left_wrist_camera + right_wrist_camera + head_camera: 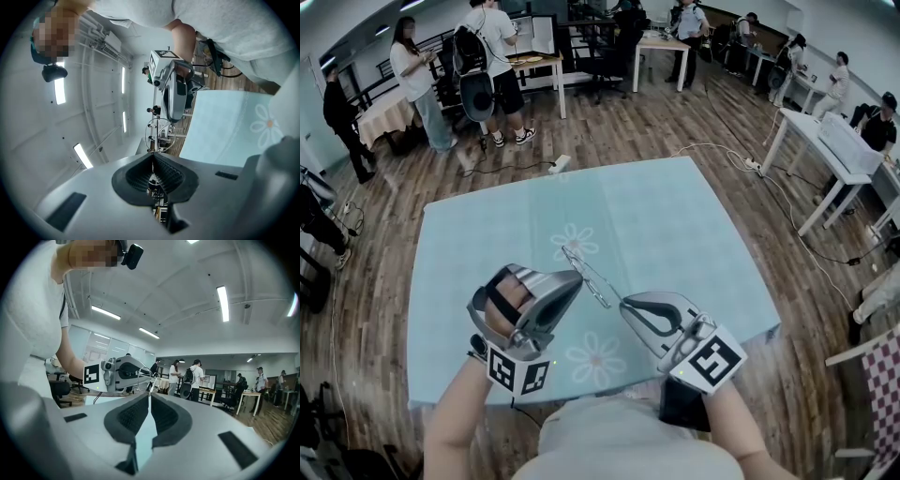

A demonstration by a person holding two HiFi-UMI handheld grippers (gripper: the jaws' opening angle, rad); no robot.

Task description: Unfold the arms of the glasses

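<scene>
Thin wire-framed glasses (586, 272) hang in the air above the light blue tablecloth (675, 234), held between my two grippers. My left gripper (577, 278) is shut on one end of the frame; in the left gripper view a round lens rim (160, 132) sticks out just past its closed tips (152, 153). My right gripper (624, 301) is shut on the other end, with a thin arm of the glasses (149, 380) leaving its closed tips (150, 394). The two grippers point level towards each other.
The table's near edge (609, 394) lies right in front of the person. White flower prints (575, 240) mark the cloth. Several people (492, 56), desks (820, 141) and chairs stand around on the wooden floor, with a cable and power strip (559, 164) behind the table.
</scene>
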